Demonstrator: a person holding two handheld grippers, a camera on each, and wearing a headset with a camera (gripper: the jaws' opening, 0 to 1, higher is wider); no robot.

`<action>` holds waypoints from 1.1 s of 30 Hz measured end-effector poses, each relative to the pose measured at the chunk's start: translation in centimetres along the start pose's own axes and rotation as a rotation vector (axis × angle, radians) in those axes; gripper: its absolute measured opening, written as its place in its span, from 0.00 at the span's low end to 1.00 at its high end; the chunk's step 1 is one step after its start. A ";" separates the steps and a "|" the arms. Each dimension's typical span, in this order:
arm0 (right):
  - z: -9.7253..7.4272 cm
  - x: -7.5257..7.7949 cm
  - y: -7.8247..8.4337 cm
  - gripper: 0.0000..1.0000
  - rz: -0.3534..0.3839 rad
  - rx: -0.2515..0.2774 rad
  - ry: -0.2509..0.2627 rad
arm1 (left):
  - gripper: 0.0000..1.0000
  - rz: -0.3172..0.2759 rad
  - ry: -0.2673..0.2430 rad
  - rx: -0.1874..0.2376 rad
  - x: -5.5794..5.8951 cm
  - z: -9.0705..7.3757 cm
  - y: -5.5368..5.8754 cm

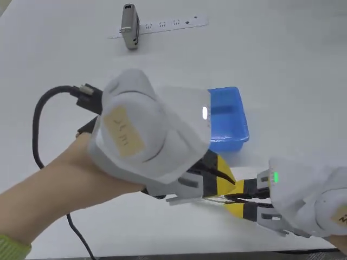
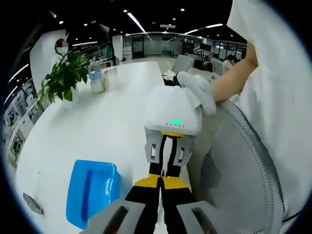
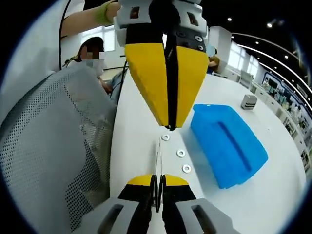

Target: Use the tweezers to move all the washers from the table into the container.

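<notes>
Right gripper view: right claw [image 3: 157,183] clenched on thin, springy tweezers [image 3: 158,161]; left claw [image 3: 168,126] closed near their tips. Three washers [image 3: 181,153] lie by the worktop [image 3: 139,146] edge, beside the blue container [image 3: 229,141]. Judged light, flat, slippery; best pinched across the rim.

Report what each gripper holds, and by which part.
The right gripper pinches the tweezers by their rear part, with the tips free ahead. The left gripper is shut, with nothing seen between its jaws.

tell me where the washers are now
In the right gripper view, three washers lie on the table between the tweezers and the blue container.
</notes>
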State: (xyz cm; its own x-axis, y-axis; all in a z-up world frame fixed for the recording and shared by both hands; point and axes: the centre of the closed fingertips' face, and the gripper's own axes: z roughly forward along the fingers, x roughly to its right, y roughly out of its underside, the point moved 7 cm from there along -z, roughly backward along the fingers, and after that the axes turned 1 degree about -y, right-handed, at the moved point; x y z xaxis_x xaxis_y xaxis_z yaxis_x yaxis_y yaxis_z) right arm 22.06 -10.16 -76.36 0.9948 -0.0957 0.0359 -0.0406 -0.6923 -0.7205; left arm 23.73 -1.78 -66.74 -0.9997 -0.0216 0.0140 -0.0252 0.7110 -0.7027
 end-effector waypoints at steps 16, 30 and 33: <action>-0.1 0.3 -0.3 0.02 -0.008 0.003 -0.001 | 0.10 -0.109 -0.082 -0.112 0.0 1.9 8.1; -0.1 0.1 -0.3 0.02 0.000 0.001 -0.017 | 0.01 -0.034 -0.064 -0.185 -0.3 3.7 10.6; -0.1 0.1 -0.3 0.02 0.003 0.001 -0.017 | 0.00 -0.008 -0.053 -0.206 -0.3 4.0 11.0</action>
State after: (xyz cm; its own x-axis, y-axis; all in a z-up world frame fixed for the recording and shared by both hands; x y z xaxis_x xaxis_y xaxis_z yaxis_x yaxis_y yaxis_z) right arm 22.20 -10.02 -76.11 0.9960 -0.0862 0.0220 -0.0438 -0.6912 -0.7214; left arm 23.75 3.24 -77.26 -0.9979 -0.0604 -0.0221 -0.0387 0.8390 -0.5427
